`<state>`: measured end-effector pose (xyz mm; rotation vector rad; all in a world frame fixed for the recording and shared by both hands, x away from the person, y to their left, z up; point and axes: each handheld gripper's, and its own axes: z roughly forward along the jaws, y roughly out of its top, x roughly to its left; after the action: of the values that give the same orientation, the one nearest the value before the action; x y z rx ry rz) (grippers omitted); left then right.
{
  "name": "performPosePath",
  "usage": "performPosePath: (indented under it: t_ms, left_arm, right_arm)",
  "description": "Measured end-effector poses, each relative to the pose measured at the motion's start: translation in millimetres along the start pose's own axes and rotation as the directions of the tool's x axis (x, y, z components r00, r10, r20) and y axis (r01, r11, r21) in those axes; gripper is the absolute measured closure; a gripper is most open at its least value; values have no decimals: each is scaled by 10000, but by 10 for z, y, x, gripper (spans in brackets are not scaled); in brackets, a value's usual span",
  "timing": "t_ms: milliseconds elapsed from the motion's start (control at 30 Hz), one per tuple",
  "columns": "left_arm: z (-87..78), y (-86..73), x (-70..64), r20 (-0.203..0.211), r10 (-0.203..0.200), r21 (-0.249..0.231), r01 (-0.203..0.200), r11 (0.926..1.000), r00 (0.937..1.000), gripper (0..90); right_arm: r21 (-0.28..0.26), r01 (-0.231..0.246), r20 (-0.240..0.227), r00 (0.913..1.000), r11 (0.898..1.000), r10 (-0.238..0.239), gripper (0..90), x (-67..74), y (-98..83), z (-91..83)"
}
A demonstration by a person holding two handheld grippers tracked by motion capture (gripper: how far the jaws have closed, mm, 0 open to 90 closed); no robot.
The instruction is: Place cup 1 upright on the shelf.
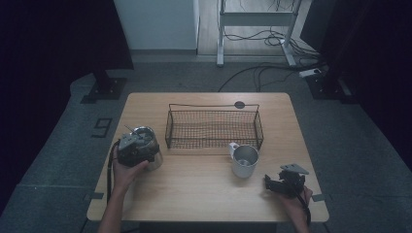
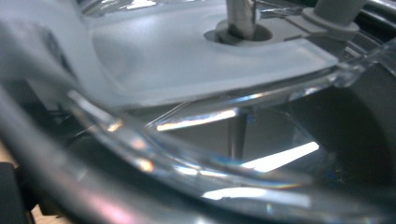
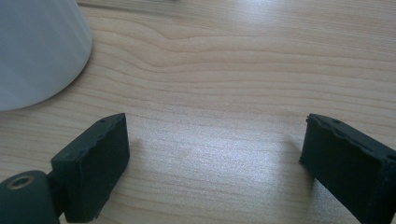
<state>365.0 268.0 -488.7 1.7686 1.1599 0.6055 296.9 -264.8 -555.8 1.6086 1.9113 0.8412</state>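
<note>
The glass jar [image 1: 147, 145] stands at the left of the wooden counter [image 1: 204, 194], left of centre in the high view, just off the lower left corner of the wire basket [image 1: 214, 127]. The left gripper [image 1: 132, 148] sits right on the jar's near side, with the person's left hand [image 1: 127, 171] below it. From the left gripper view, the clear rim of the jar [image 2: 196, 163] curves across the lower half of the frame, very close to the lens, and a pale frosted lid piece [image 2: 187, 60] with a metal stem through its middle lies across the upper half. What the jar holds is unclear behind the glare. Whether this gripper is clamped on the jar or only around it, the pictures do not settle.

The basket, in the middle of the high view, looks bare inside its mesh. Touching its lower right corner is a white mug [image 1: 244, 160], its handle toward the basket and its shiny interior showing nothing inside.

The right gripper [image 1: 286, 183] rests at the lower right of the counter, well apart from the jar and near the mug. In the right gripper view its jaws stand wide with bare wood between them, and the mug's white wall [image 3: 37, 46] is in the upper left corner.
</note>
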Motion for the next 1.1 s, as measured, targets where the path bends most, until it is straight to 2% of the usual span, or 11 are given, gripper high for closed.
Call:
performPosePath:
  t_ms: [200,367,467,600,800,1100]
  left_arm:
    - [-9,10,-2,-38,58,87,-58,9999,10000,29]
    - [-7,51,-10,-130,90,411,-85,9991,9999,32]
    - [-8,62,-2,-141,-14,441,20,9990,9999,33]
    - [-23,69,12,-66,-183,402,186,9990,9998,35]
    - [-69,116,-10,-104,-21,367,25,9993,9999,36]
    - [-174,220,-48,-89,-11,220,13,9998,10000,36]
  right_arm:
    - [-2,-4,4,10000,10000,4,77,0,0,-1]
    - [-4,-7,6,10000,10000,7,78,-1,-1,-1]
    - [-5,-7,5,10000,10000,7,78,-1,-1,-1]
    - [-5,-6,6,10000,10000,6,78,-1,0,-1]
    - [-6,-8,6,10000,10000,8,78,-1,0,-1]
    - [-10,-13,13,10000,10000,13,79,-1,-1,-1]
